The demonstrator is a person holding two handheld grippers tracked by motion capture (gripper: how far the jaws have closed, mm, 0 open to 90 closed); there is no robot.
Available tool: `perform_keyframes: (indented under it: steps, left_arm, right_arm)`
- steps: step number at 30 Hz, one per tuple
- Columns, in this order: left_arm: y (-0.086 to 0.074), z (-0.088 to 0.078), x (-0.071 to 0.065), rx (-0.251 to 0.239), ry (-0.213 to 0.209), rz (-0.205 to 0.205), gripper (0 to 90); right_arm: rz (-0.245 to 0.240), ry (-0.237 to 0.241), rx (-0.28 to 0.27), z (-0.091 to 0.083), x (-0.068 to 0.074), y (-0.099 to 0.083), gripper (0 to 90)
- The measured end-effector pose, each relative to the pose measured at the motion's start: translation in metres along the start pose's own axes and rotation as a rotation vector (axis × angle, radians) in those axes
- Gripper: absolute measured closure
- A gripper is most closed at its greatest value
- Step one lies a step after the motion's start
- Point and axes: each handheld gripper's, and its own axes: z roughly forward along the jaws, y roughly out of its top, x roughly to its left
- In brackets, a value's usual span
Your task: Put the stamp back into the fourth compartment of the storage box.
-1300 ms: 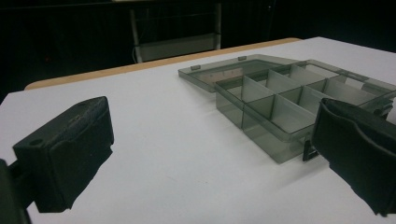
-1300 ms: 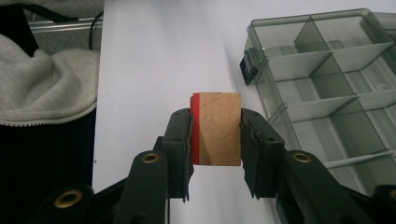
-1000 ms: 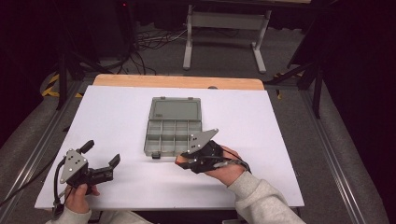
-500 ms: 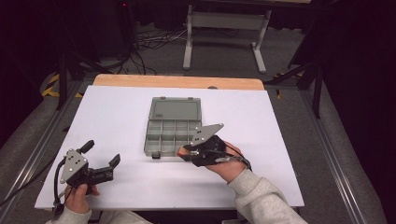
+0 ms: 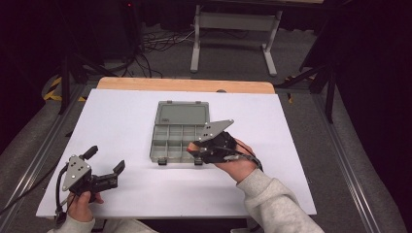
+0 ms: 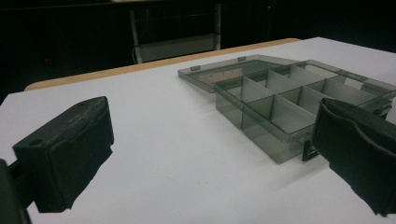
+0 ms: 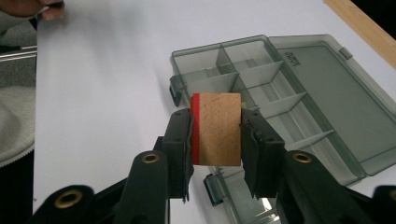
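Your right tongs (image 7: 216,135) clamp a wooden block (image 7: 217,128) with a red edge, poised over the open compartment box's (image 5: 177,133) near edge. It looks light, stiff and squeeze-proof, gripped across flat faces. Left tongs (image 5: 104,166) sit agape, well left of the box.

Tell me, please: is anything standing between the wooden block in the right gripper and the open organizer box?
Nothing visible does. The right gripper holds the wooden block just above the organizer box, whose lid lies flat open and whose visible compartments look empty.
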Motion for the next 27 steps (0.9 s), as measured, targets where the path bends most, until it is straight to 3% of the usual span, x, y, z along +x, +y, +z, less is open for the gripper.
perform_keyframes:
  steps: [27]
  left_arm:
    - [0.000,0.000,0.000,-0.001,-0.003,-0.001,0.2]
  right_arm:
    - [0.083,-0.050,0.023,0.008,-0.039,0.006,65.4]
